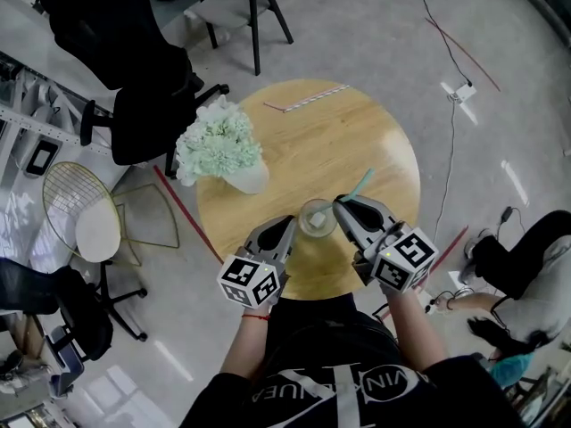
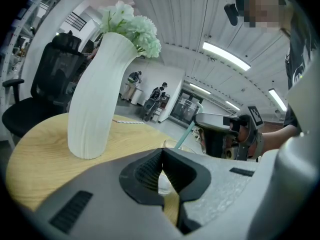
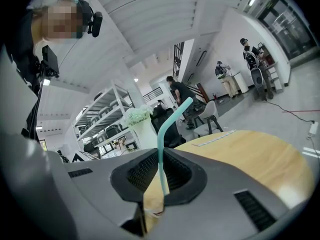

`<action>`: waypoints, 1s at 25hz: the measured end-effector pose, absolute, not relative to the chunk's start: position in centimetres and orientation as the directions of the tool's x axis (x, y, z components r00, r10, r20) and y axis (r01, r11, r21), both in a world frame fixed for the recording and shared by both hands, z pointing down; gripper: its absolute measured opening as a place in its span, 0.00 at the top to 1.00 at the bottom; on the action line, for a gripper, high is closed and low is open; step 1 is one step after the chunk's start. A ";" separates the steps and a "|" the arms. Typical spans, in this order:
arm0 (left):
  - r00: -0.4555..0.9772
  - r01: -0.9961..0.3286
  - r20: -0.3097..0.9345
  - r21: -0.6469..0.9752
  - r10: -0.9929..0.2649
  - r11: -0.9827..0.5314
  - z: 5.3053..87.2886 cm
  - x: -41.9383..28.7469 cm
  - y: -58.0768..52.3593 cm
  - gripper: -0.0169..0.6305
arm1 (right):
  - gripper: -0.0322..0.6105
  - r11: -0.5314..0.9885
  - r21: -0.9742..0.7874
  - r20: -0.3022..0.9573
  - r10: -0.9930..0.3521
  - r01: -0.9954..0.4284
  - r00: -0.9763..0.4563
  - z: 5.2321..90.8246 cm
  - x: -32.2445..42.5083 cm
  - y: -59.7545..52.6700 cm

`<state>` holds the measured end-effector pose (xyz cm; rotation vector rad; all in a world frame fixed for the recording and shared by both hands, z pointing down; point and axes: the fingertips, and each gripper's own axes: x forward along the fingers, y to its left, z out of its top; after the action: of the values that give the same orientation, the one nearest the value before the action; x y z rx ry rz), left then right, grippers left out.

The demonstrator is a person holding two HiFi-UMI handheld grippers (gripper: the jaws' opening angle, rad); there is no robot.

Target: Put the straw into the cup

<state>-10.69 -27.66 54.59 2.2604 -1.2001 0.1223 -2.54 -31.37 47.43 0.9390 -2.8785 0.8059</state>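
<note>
**Head view.** Round wooden table point(image 1: 357, 132) fills frame centre. Clear cup point(image 1: 318, 218) stands near its lower edge, btwn the two grippers. Left gripper point(image 1: 292, 224) sits lower left of the cup, tips just beside the glass wall, prob. to steady it; touching or not, cannot tell. Right gripper point(image 1: 342, 205), lower right of the cup, carries the teal straw point(image 1: 361, 184), which slants up-right away from the rim. Vase point(image 1: 250, 178) w/ pale flowers point(image 1: 219, 141) stands centre left, well apart from the cup.

**Left gripper view.** Jaws pressed together, nothing pinched. The cup rim shows just beyond them at frame centre. The straw leans from the rim area toward the right gripper, at right. The vase, upper left, holds the flowers.

**Right gripper view.** Jaws pinch the straw low on its shaft, bent end up, at frame centre. This grip prob. leaves the lower end free to go down into the cup. No liquid seen in the cup. Whether the straw tip has passed the rim, cannot tell. Judged: insertion not yet complete.
</note>
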 end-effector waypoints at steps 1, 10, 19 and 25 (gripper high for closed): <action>0.594 -0.784 0.335 0.443 -0.731 -0.434 54.6 -10.7 -27.6 0.96 | 0.91 0.684 -0.474 0.164 -0.550 -0.554 -0.819 47.6 -2.5 -31.3; 0.593 -0.785 0.338 0.442 -0.731 -0.433 54.7 -11.1 -27.6 0.96 | 0.91 0.664 -0.490 0.185 -0.553 -0.564 -0.812 49.0 -2.7 -31.2; 0.590 -0.787 0.340 0.447 -0.733 -0.425 54.7 -11.4 -27.5 0.96 | 0.91 0.647 -0.509 0.194 -0.557 -0.568 -0.807 49.4 -2.6 -31.5; 0.591 -0.785 0.337 0.450 -0.733 -0.426 54.8 -11.6 -27.6 0.96 | 0.91 0.651 -0.485 0.220 -0.555 -0.583 -0.802 49.9 -2.5 -31.8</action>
<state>-11.58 -27.63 54.80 2.2485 -1.2004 0.1192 -2.52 -31.77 49.86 0.9681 -2.8071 0.8536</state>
